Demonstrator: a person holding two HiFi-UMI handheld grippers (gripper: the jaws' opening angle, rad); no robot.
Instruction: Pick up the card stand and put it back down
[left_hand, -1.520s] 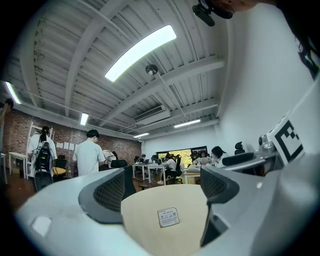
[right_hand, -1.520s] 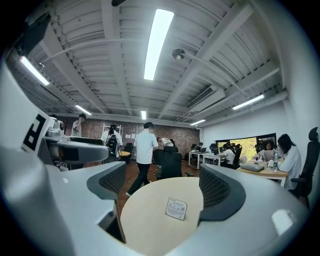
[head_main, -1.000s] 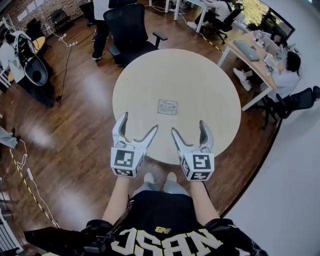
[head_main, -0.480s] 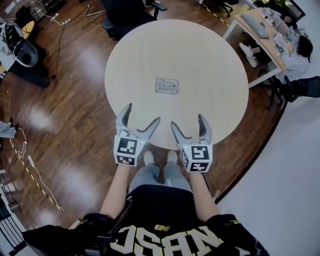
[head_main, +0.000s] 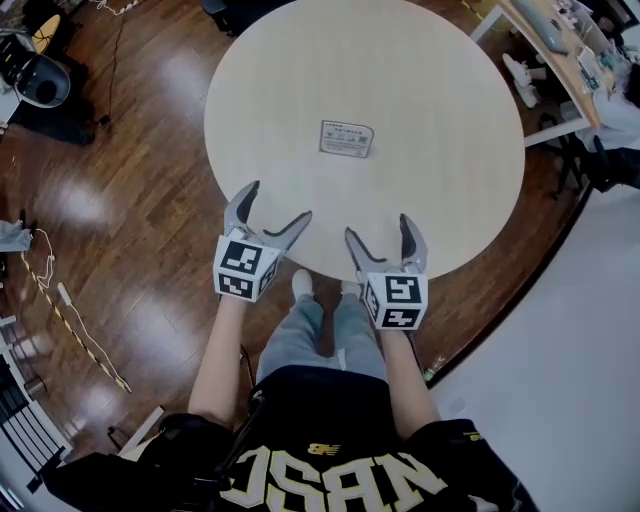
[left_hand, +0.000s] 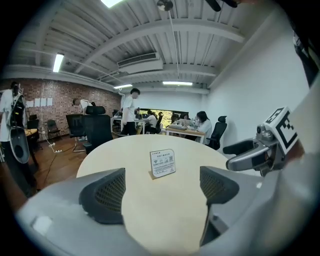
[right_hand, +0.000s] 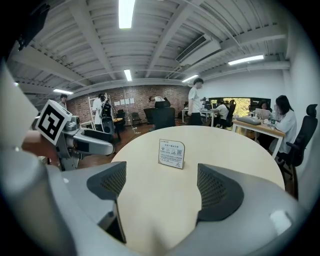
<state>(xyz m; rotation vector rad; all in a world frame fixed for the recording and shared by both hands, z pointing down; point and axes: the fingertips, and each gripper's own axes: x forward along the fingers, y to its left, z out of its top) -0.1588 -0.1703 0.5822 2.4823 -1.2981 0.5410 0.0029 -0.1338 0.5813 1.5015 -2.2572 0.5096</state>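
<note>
A small white card stand (head_main: 346, 139) with printed text and a wooden base stands upright near the middle of the round beige table (head_main: 450, 120). It also shows ahead in the left gripper view as the card stand (left_hand: 162, 163) and in the right gripper view as the card stand (right_hand: 171, 153). My left gripper (head_main: 272, 206) is open over the table's near edge, nothing between its fingers. My right gripper (head_main: 382, 232) is open beside it, also empty. Both point toward the card stand, well short of it.
Dark wood floor surrounds the table. A black office chair (left_hand: 95, 130) stands at the far side. Desks with seated people (right_hand: 280, 120) lie to the right, and a person stands (left_hand: 130, 112) beyond the table. Cables and equipment (head_main: 40, 90) sit at the far left.
Both grippers have sunk toward the table's near edge, jaws as wide as before. The head view has tipped forward, so the table and card stand sit higher in frame. The card stand has not moved.
</note>
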